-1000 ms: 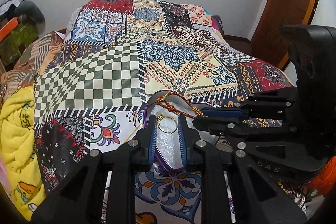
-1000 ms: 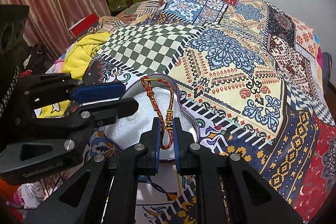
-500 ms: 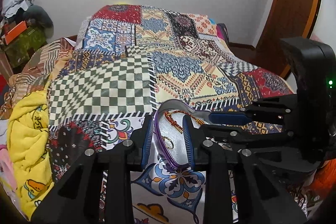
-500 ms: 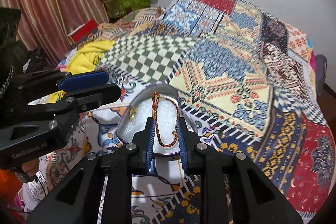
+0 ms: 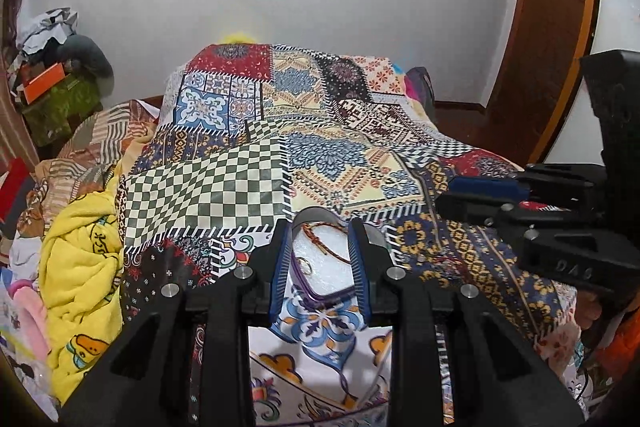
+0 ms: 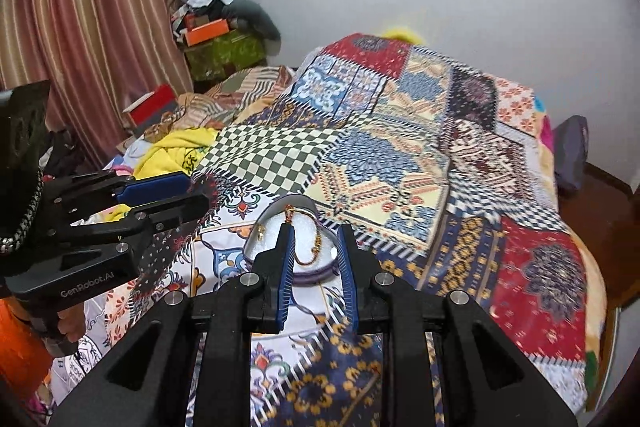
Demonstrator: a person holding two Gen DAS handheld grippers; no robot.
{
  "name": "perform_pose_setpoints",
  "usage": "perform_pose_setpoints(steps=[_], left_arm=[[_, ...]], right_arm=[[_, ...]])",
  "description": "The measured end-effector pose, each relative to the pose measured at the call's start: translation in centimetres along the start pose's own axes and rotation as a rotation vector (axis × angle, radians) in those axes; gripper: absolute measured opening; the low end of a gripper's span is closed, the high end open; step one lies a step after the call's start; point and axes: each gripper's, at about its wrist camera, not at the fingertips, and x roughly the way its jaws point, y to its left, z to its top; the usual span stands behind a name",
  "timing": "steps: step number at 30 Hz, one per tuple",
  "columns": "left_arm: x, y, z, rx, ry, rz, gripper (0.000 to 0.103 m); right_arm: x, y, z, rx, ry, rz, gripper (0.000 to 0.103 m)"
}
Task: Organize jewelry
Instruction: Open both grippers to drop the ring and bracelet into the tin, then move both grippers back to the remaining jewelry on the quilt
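Observation:
A purple-rimmed jewelry tray with a white lining lies on the patchwork bedspread; it also shows in the right wrist view. A red and gold braided bracelet and a gold ring lie in it; a small gold piece sits at its left edge. My left gripper is open and empty, raised above the tray. My right gripper is open and empty, also raised behind the tray.
The patchwork bedspread covers the bed. A yellow blanket and loose clothes lie at its left side. Boxes and clutter stand by the curtain. A wooden door is at the right.
Both grippers have pulled back and up from the tray and opened. The right gripper let go of the braided bracelet, which now lies in the tray.

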Motion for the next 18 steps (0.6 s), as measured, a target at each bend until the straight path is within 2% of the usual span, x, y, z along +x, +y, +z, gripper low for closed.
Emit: perform_pose_setpoints(steps=[5,9,18], left_arm=[[-1.3,-1.5,-0.3,0.012,-0.01,0.0,0.036],[-1.5,-2.8,-0.8,0.017,0.005,-0.012,0.037],[2.0,-6.0,-3.4,0.019,0.126,-0.064,0.038]], right_arm=[[-2.0,-1.0,-1.4,0.025,-0.015,-0.028,0.019],[-2.6,-2.4,-2.7,0.063,-0.004,-0.044,0.019],[-2.2,-6.0,-6.5,0.133,0.082,-0.093,0.019]])
